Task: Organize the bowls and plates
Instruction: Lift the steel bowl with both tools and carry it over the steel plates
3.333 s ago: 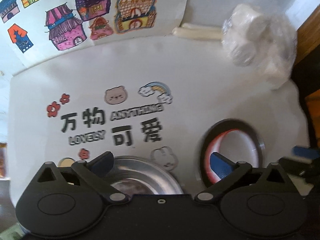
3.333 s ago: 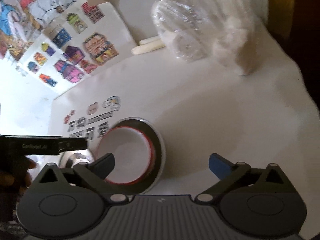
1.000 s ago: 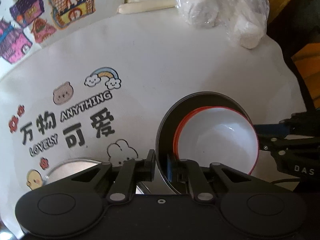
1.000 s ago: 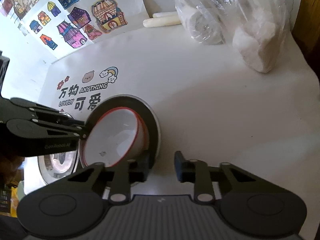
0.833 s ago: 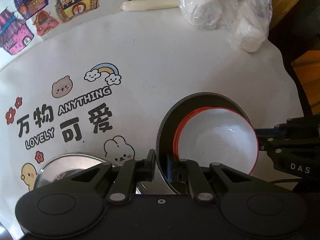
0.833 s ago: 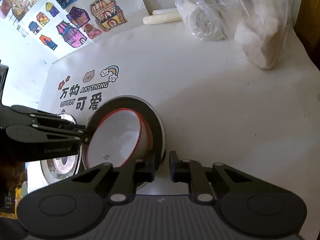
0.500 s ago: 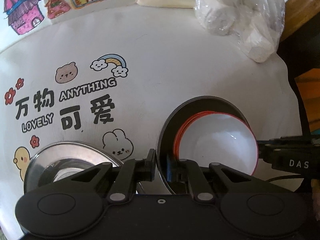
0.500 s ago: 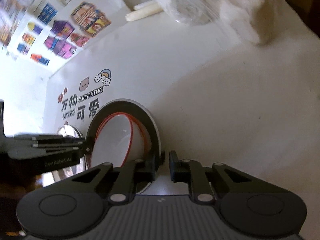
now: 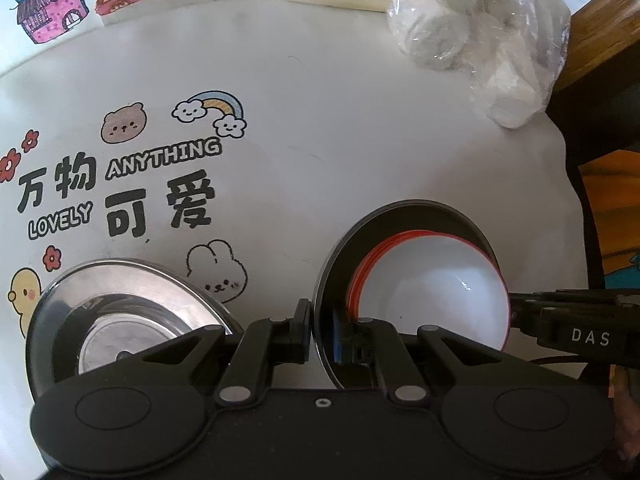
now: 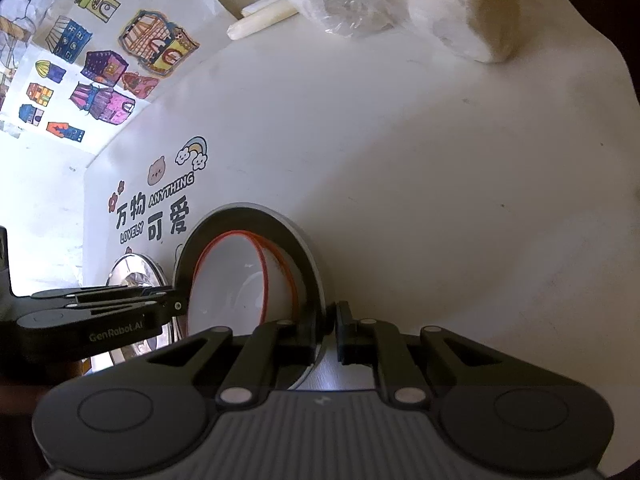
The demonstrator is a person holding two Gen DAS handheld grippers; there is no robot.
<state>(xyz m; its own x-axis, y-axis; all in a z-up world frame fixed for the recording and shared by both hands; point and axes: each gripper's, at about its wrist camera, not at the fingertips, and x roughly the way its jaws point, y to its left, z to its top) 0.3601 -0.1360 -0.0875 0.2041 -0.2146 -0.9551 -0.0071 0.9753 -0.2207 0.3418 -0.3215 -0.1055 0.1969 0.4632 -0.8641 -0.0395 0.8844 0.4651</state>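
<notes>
The near edge of the dark plate (image 9: 404, 210) lay hidden behind both gripper bodies. The left gripper (image 9: 320, 330) and right gripper (image 10: 332, 330) each pinched opposite rims of it, the red-rimmed white bowl (image 9: 432, 292) inside, over the white tablecloth (image 9: 340, 120) beside the steel plate (image 9: 120, 312).

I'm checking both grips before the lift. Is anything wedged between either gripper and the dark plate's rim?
Nothing visible. The left gripper and the right gripper each pinch the rim of the dark plate directly, on opposite sides; the red-rimmed white bowl sits inside it.
</notes>
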